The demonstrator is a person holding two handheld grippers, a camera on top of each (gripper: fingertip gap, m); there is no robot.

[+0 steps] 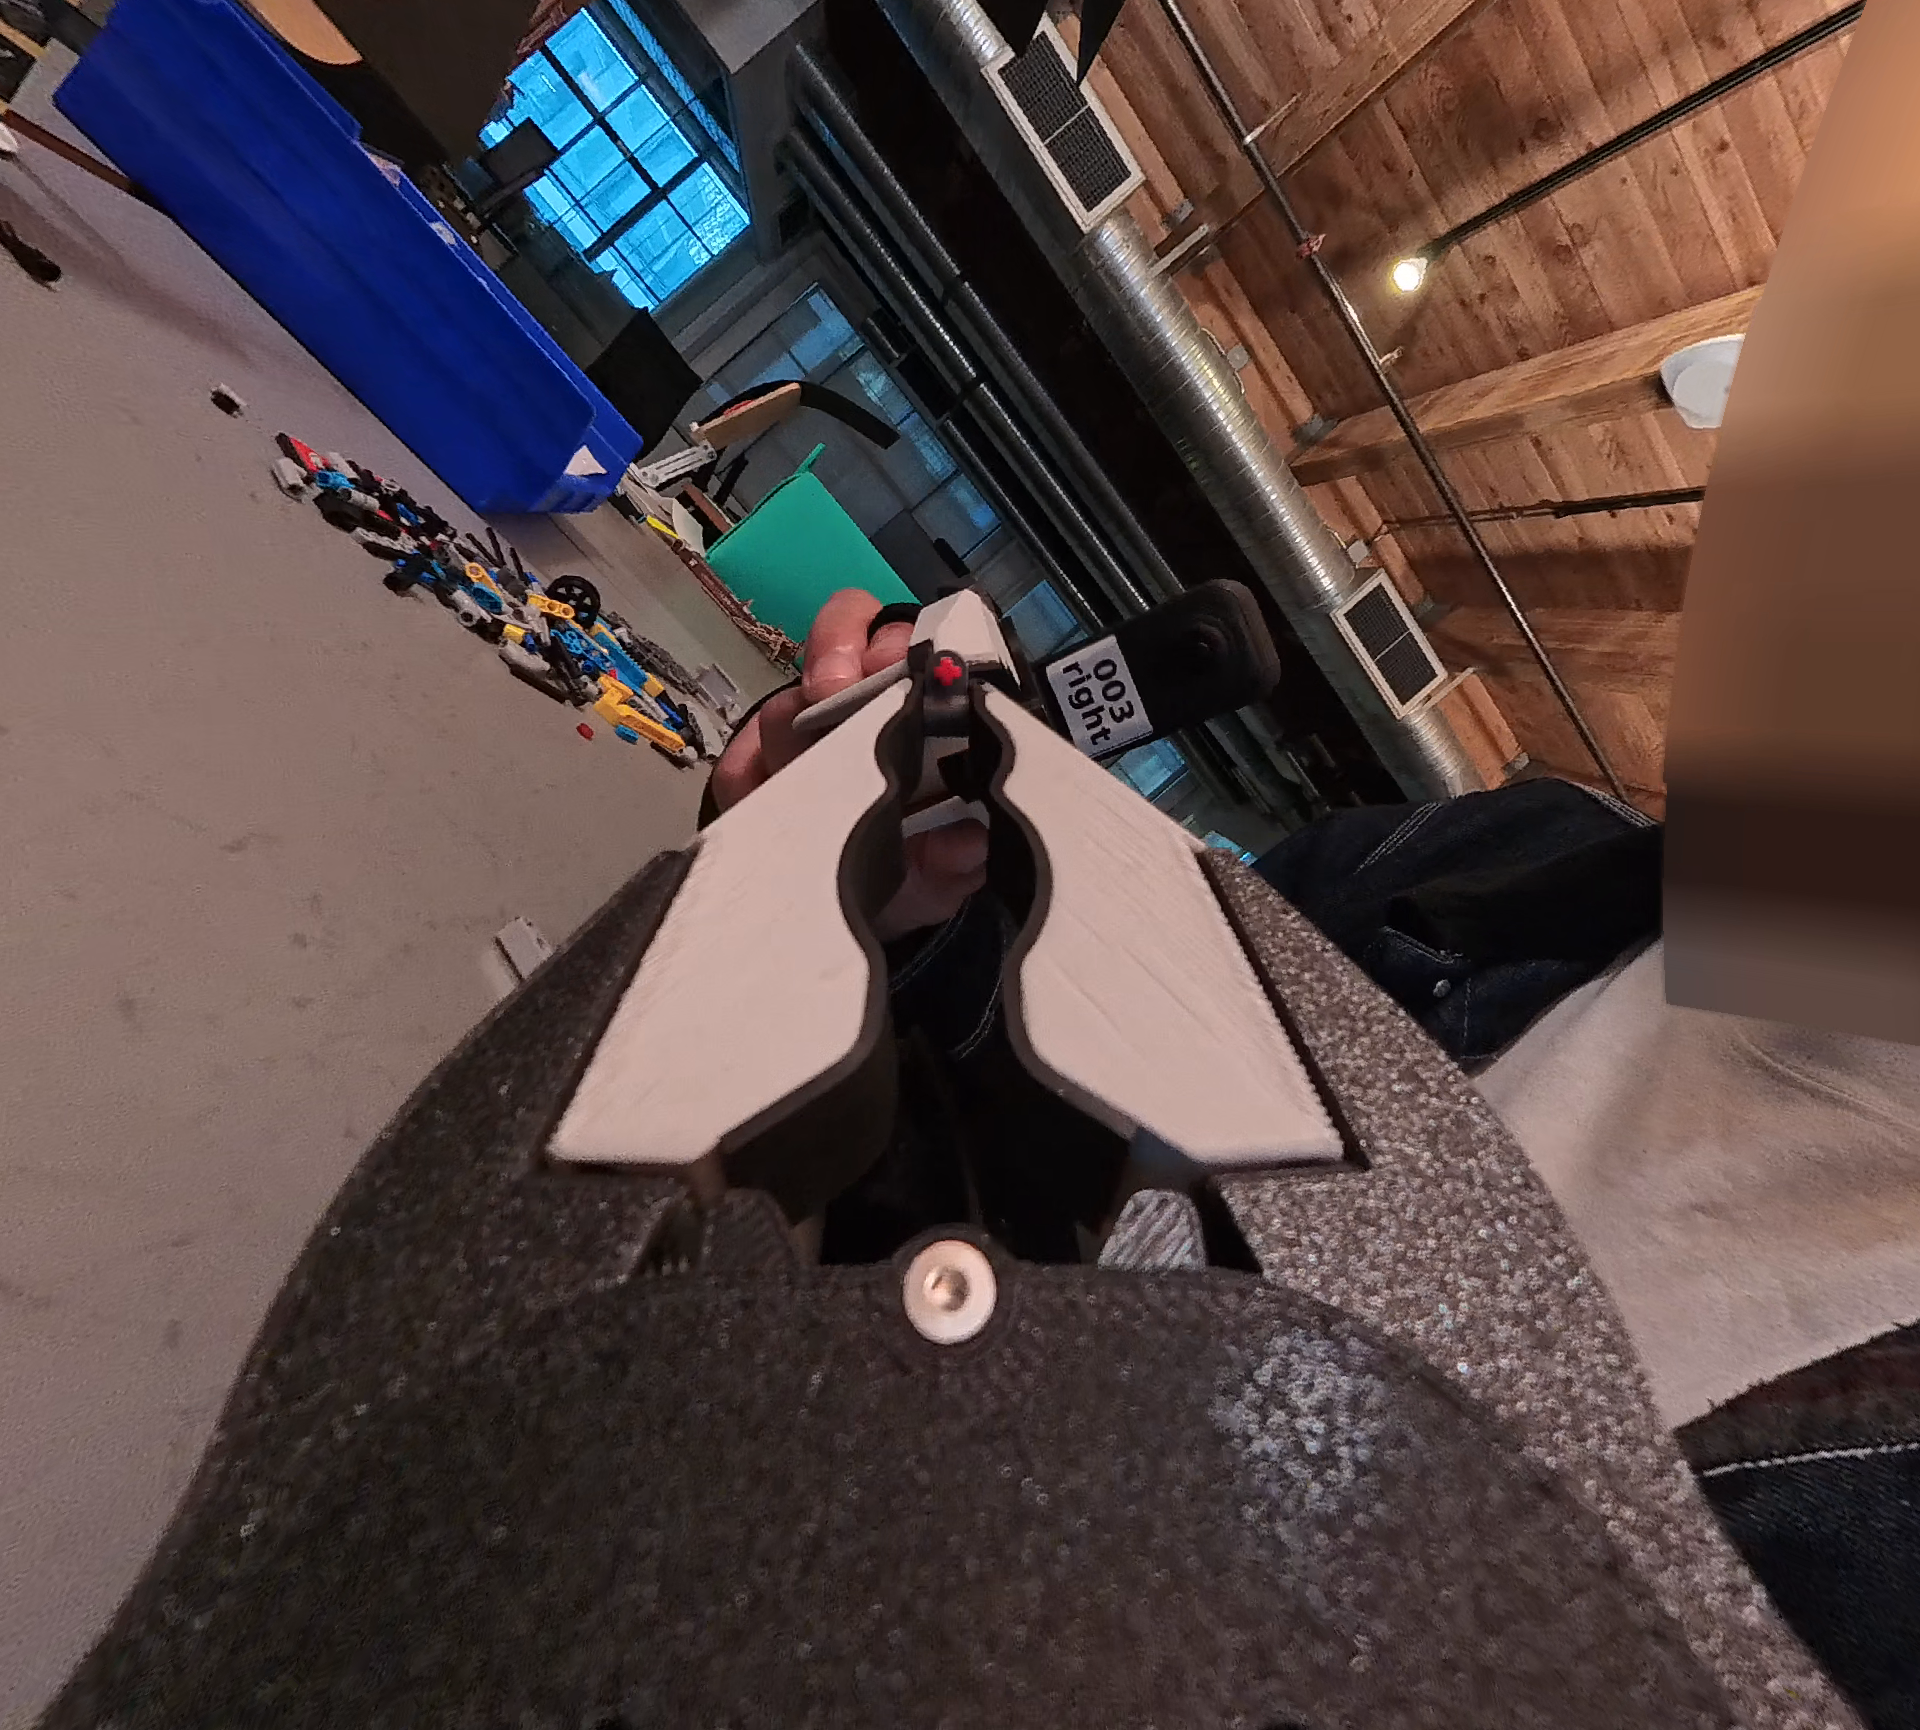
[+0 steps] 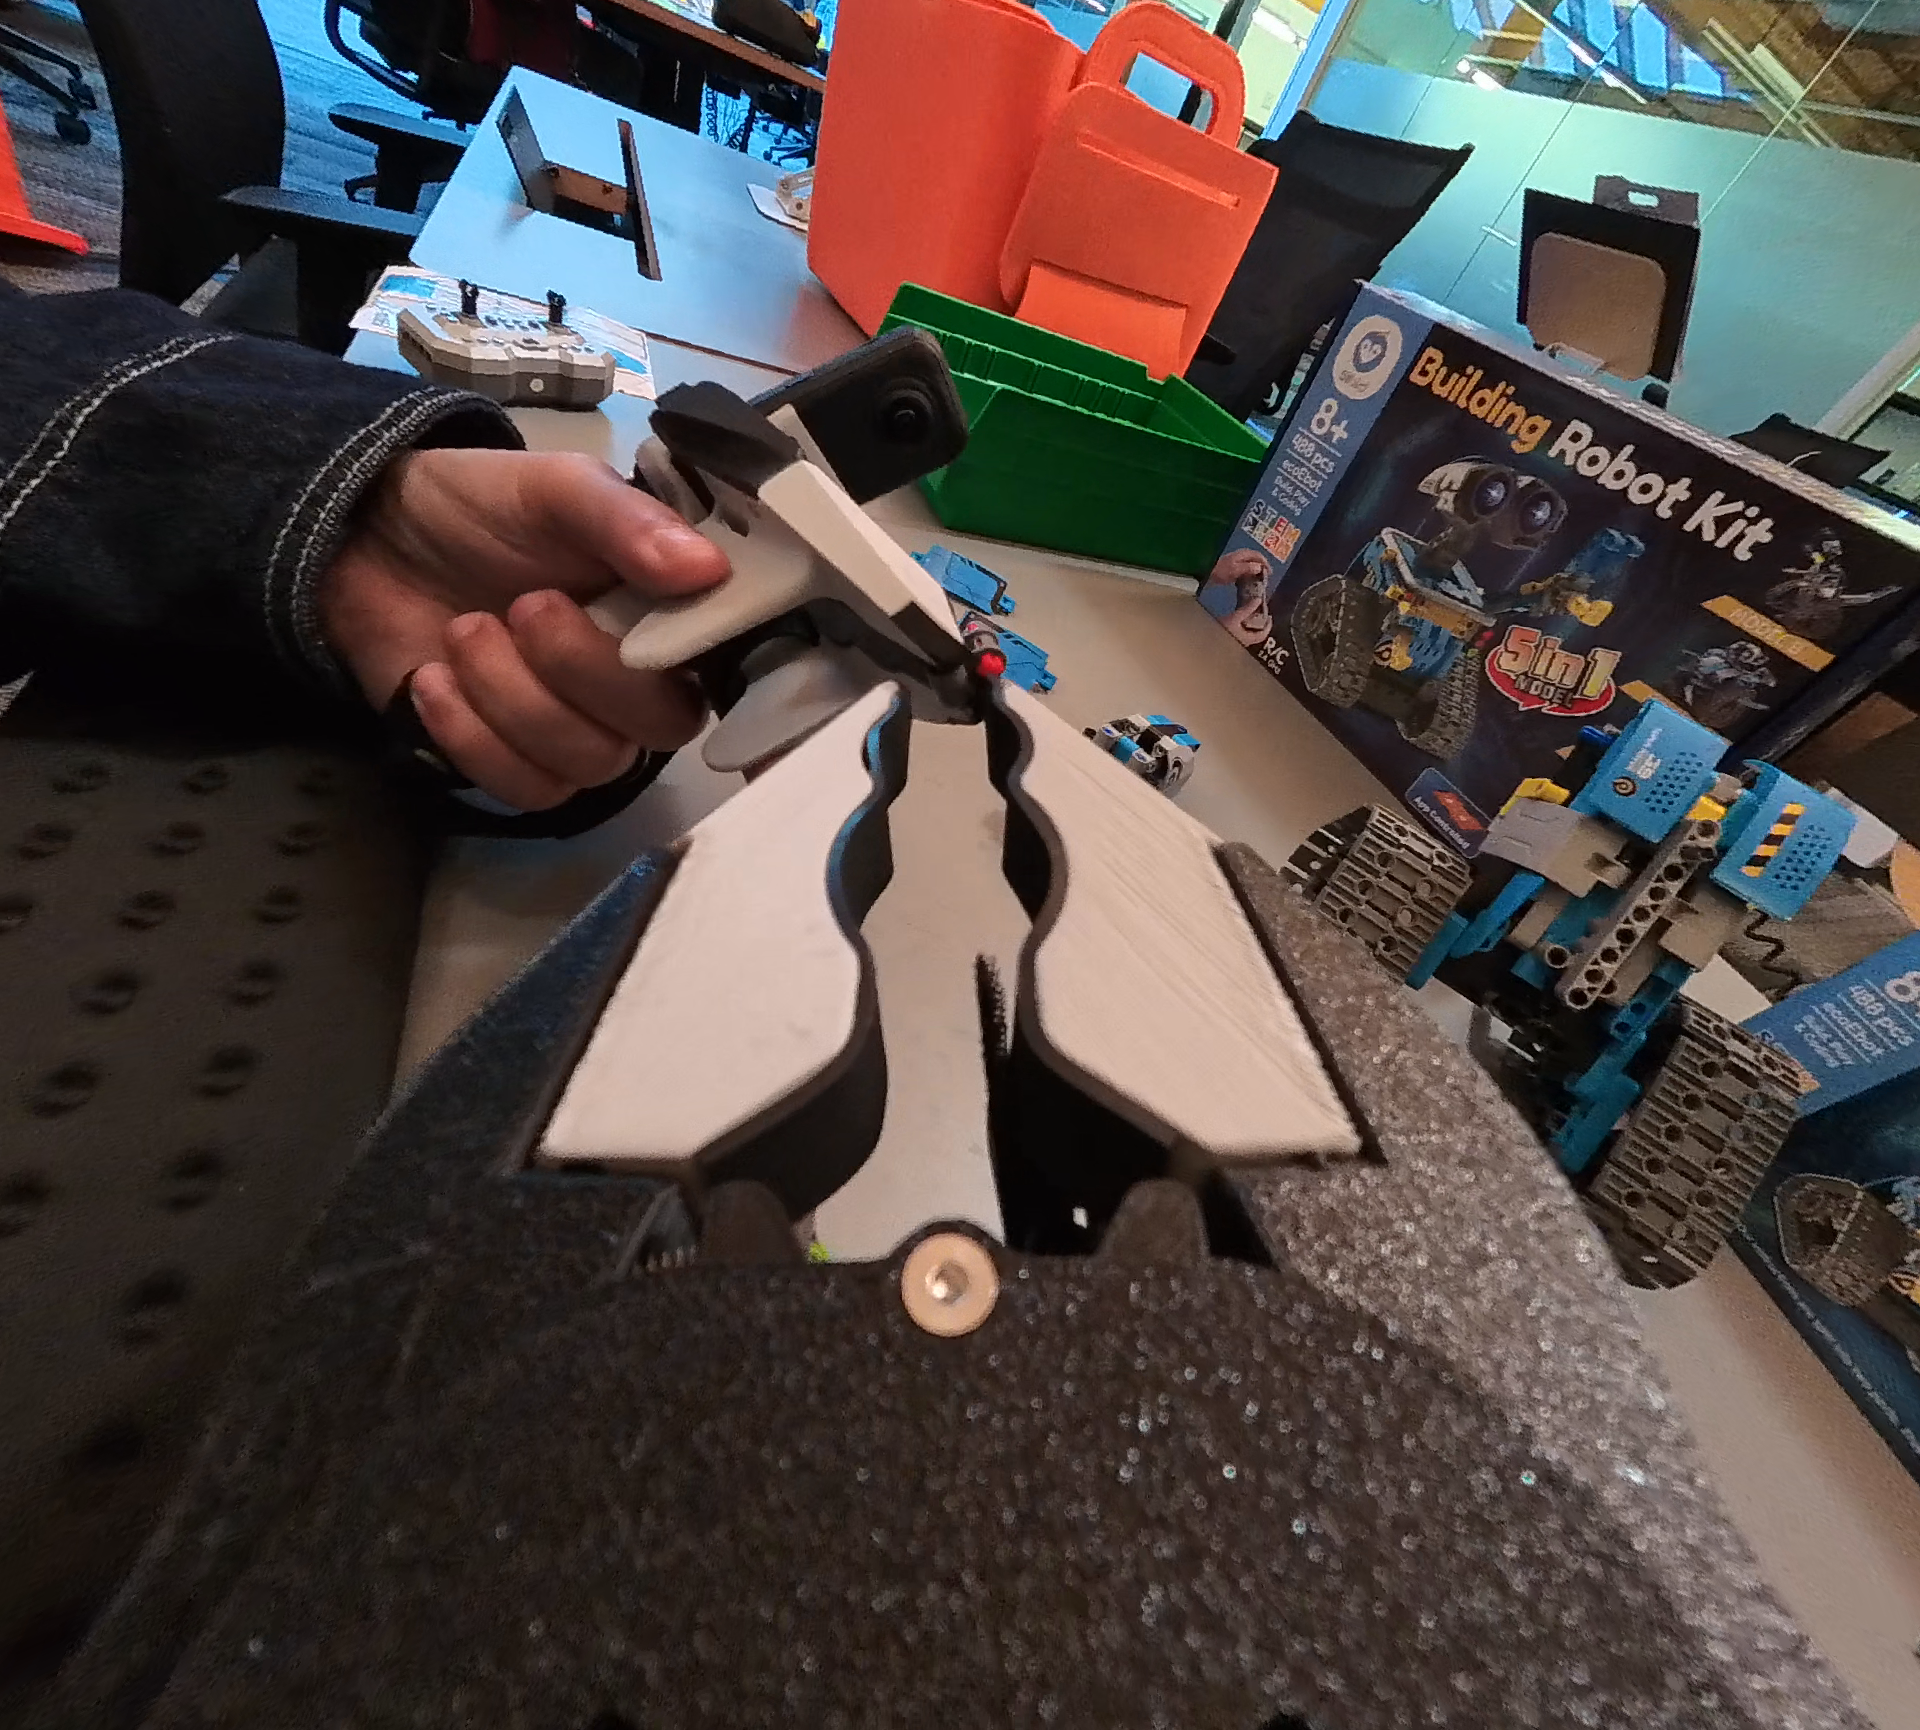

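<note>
My left gripper (image 1: pixel 943 685) is shut at its tips on a small black part with a red cross-ended pin (image 1: pixel 945 670), held up in the air. The right gripper's white fingers (image 1: pixel 971 631) and camera meet it tip to tip, with a hand behind. In the right wrist view my right gripper (image 2: pixel 985 695) has its tips closed together at the same red-tipped pin (image 2: pixel 992 664). The left gripper (image 2: pixel 951 641), held by a hand (image 2: pixel 540 600) in a dark sleeve, comes in from the upper left above the grey table (image 2: pixel 1091 641).
A tracked blue and grey robot model (image 2: pixel 1621 932) stands at the right before its kit box (image 2: pixel 1558 558). A green bin (image 2: pixel 1081 454), orange felt bag (image 2: pixel 1039 153), grey remote (image 2: pixel 509 350) and loose blue parts (image 2: pixel 977 584) lie beyond. A blue bin (image 1: pixel 343 246) and a parts pile (image 1: pixel 520 600) show at the left. My left and right fingertips are right by each other.
</note>
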